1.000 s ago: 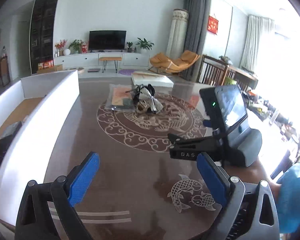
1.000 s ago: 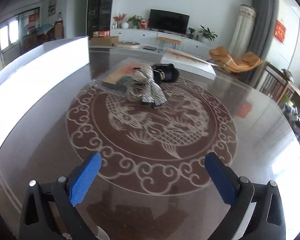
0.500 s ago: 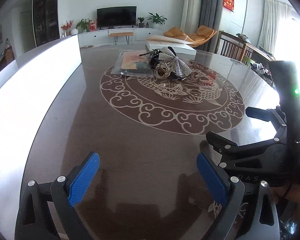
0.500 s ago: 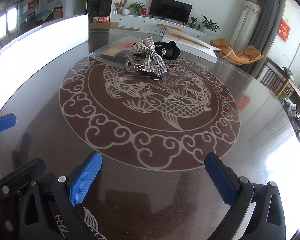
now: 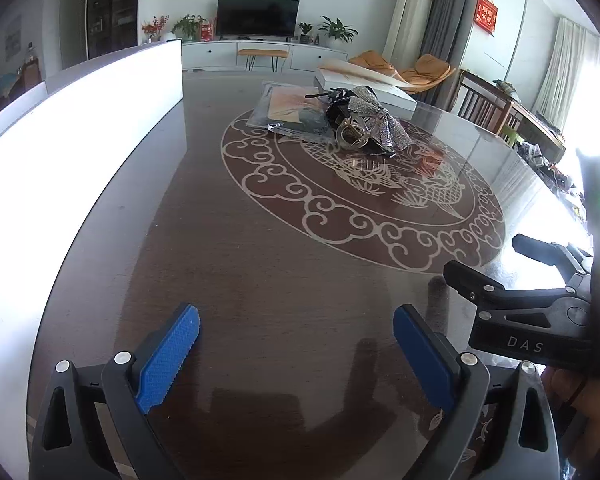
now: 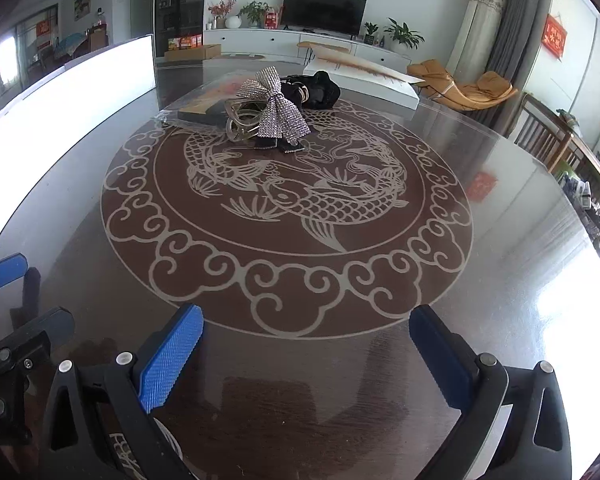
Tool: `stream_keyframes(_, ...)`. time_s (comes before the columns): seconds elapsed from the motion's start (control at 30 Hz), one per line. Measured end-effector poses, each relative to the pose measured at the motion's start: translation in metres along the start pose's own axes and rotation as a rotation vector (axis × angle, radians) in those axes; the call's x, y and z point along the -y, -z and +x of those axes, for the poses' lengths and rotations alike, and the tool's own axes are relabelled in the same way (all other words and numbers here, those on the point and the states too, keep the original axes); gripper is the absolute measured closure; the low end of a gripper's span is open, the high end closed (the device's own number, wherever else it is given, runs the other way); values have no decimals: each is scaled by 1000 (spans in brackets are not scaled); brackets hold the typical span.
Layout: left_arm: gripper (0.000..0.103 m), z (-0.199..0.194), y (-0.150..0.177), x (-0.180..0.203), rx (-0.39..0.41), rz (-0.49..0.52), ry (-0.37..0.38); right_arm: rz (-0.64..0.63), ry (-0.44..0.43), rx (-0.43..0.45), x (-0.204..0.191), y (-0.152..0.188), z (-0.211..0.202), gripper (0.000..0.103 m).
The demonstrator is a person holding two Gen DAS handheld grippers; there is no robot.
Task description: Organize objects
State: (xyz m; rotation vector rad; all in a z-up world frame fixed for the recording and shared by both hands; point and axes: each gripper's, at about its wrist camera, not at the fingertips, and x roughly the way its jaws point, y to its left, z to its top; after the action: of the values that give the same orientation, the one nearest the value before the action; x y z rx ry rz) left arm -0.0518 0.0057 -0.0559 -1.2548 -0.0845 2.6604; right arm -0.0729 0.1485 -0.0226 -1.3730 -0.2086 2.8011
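Both grippers hang low over a dark, glossy bench [image 6: 500, 264] with a pale fish-and-cloud pattern inlaid in a big ring. The left gripper [image 5: 296, 344] has its jaws wide apart, blue pads facing each other with only bare bench between them. The right gripper [image 6: 306, 346] stands the same way, jaws wide and holding nothing.

In the left wrist view the right gripper's black frame sits at about 3 o'clock, close beside the left one, and part of a hand [image 5: 580, 396] shows under it at 4 o'clock. In the right wrist view one blue pad of the left gripper pokes in at 9 o'clock.

The things to sort lie in a small heap at the far side of the ring, at 12 o'clock in the right wrist view and about 1 o'clock in the left, well apart from both grippers. A sparkly silver bow [image 6: 278, 110] lies on top at the front, touching a gold-coloured metal ring piece [image 6: 240, 120]. Just behind is a black pouch [image 6: 316, 90], and to the left a flat book in a clear wrapper [image 5: 296, 110] lies under the edge of the heap.

A tall white board [image 5: 80, 128] runs along the bench from 9 to 11 o'clock. A flat white box [image 6: 364, 80] lies beyond the heap at 1 o'clock.
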Motion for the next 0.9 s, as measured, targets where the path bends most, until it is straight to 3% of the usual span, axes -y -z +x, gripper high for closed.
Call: stream_keyframes(0.9, 4, 11, -2, 11, -47, 86, -99, 55, -63, -26, 9, 0, 6, 0)
